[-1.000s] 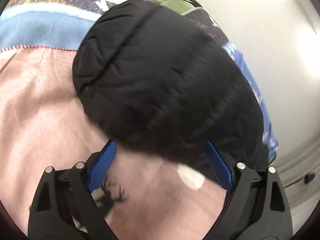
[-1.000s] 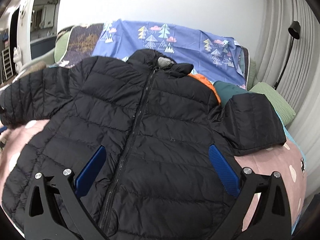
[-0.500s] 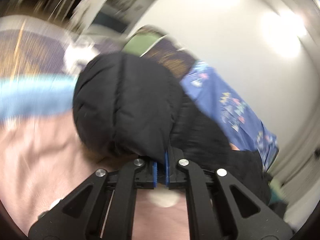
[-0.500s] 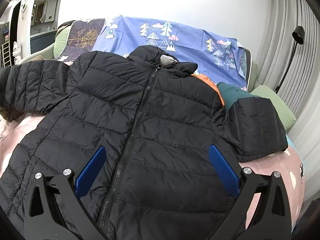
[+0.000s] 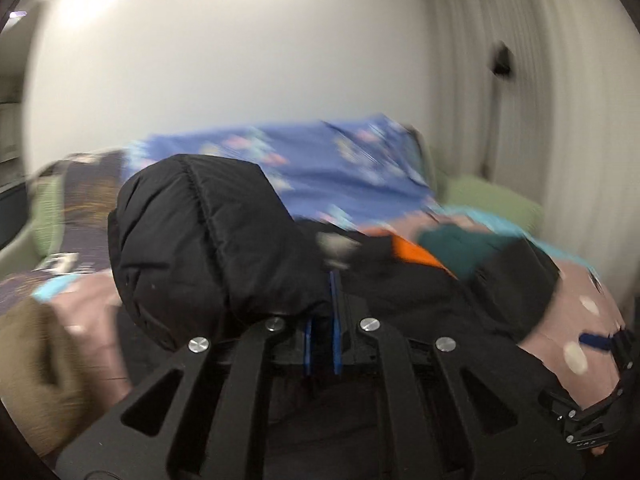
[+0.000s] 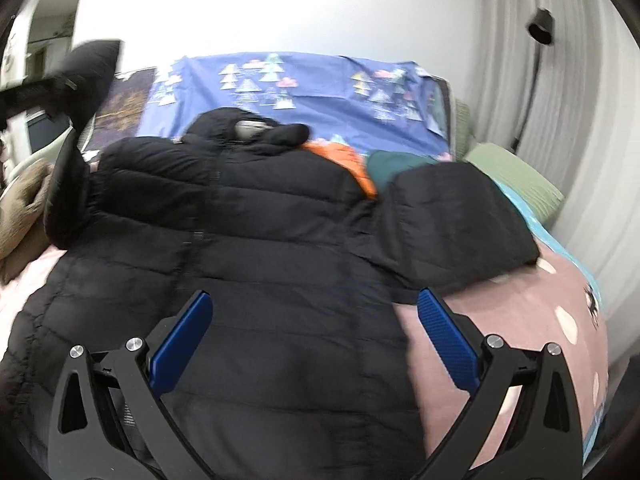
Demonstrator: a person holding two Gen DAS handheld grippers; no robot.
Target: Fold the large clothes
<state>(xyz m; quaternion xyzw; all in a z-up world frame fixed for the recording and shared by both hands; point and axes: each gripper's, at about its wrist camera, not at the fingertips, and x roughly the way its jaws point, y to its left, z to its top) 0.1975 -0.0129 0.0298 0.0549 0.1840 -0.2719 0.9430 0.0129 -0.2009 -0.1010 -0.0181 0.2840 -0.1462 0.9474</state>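
Note:
A black puffer jacket [image 6: 280, 240] lies front up on the pink bedspread [image 6: 540, 312], zipper running down its middle. My left gripper [image 5: 322, 300] is shut on the jacket's left sleeve [image 5: 208, 248] and holds it lifted above the bed; the raised sleeve also shows at the far left of the right wrist view [image 6: 76, 128]. The other sleeve [image 6: 448, 216] lies folded at the jacket's right side. My right gripper [image 6: 312, 320] is open and empty, hovering over the jacket's lower right part.
A blue sheet with tree prints [image 6: 304, 92] covers the head of the bed. Orange [image 6: 344, 160] and dark green [image 6: 396, 164] clothes lie behind the jacket. A green pillow [image 6: 512, 176] is at right, a brown garment [image 6: 20, 208] at left. Curtains [image 6: 568, 120] hang on the right.
My left gripper closed on the left sleeve and lifted it up off the bed, swinging toward the jacket body. My right gripper shifted slightly right and stayed open.

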